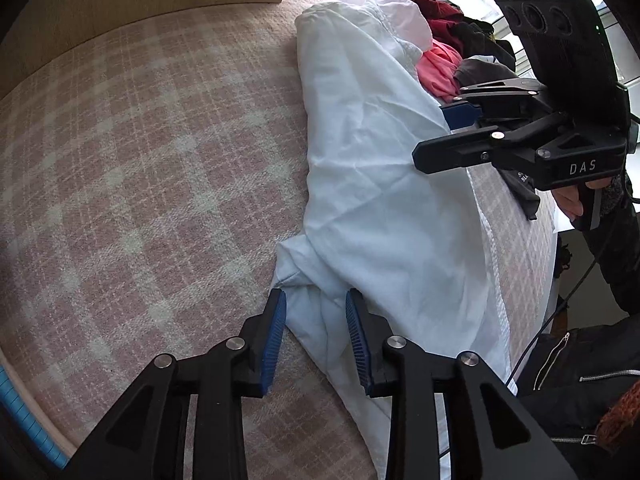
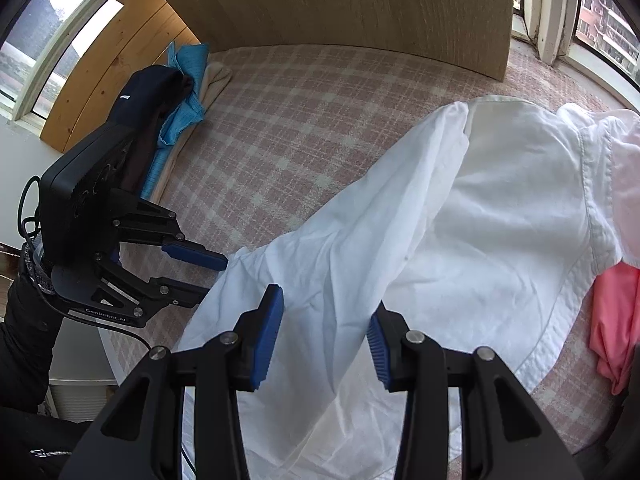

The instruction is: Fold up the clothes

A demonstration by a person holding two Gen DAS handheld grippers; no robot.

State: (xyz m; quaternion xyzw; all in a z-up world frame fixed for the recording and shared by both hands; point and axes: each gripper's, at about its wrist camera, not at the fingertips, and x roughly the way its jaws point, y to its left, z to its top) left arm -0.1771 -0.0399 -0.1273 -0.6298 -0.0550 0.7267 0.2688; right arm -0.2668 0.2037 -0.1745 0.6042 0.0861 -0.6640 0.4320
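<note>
A long white garment (image 1: 380, 200) lies crumpled and stretched out on the pink plaid bed cover (image 1: 140, 160). My left gripper (image 1: 316, 332) points down at its near end. A bunched fold of the white cloth sits between the blue pads (image 1: 276, 340), which stand apart and do not pinch it. In the right wrist view the left gripper (image 2: 214, 278) reaches the garment's narrow end from the left. My right gripper (image 2: 324, 340) hovers open over the middle of the white garment (image 2: 500, 220), holding nothing. It shows as the right gripper (image 1: 436, 136) beside the cloth in the left wrist view.
A pile of red, pink and black clothes (image 1: 448, 28) lies beyond the garment, with the pink piece (image 2: 612, 320) at its side. Dark and blue fabrics (image 2: 176, 96) are heaped by the wooden headboard (image 2: 340, 12). The bed edge (image 1: 548, 240) runs along the right, by a person's black jacket (image 1: 580, 368).
</note>
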